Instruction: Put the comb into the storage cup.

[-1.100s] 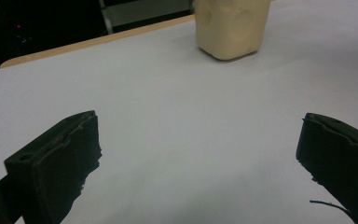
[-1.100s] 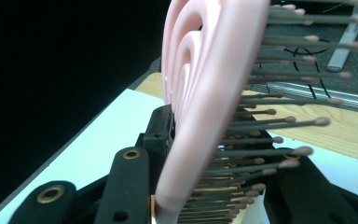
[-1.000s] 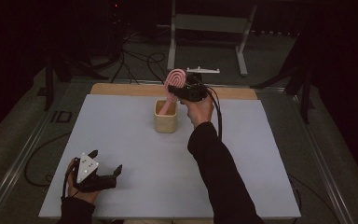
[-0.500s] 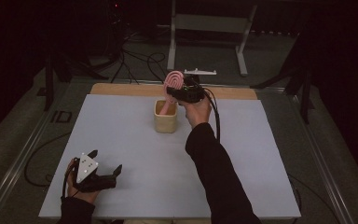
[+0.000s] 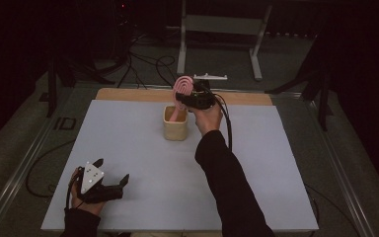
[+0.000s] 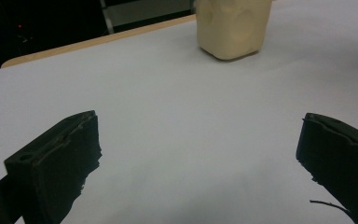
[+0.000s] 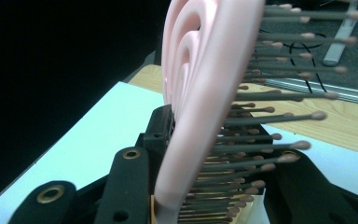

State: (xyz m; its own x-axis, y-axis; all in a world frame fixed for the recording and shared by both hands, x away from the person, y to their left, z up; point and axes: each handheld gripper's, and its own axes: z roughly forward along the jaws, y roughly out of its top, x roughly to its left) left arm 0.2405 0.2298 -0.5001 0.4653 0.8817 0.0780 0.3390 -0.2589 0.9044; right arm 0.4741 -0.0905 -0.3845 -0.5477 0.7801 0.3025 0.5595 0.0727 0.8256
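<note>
A pink brush (image 5: pixel 181 91) is held at the far middle of the desk (image 5: pixel 128 148), its handle reaching down into a beige cup (image 5: pixel 175 127) and its head standing above the rim. The right gripper (image 5: pixel 190 98) is clamped on the brush just below the head, near the cup's mouth. In the right gripper view the brush (image 7: pixel 200 93) is seen pinched between the fingers (image 7: pixel 130 182), one pad flat on the smooth pink back and the other on the bristle side.

The left gripper (image 5: pixel 111 185) is rested at the near left corner of the desk, well apart from the cup. Its fingers (image 6: pixel 60 158) are spread wide with nothing between them, and the cup (image 6: pixel 233 25) is seen far ahead of them.

The brush is judged to be light, with a stiff plastic body that should not bend under the grip. The back is smooth and probably somewhat slippery, while the bristles are springy and give under pressure, so a hold across the head may shift. The neck or handle, narrow and solid, is judged the better place to take hold. The cup looks light too and could be tipped or dragged if the handle is levered against its wall, so a straight, upright motion is called for.
</note>
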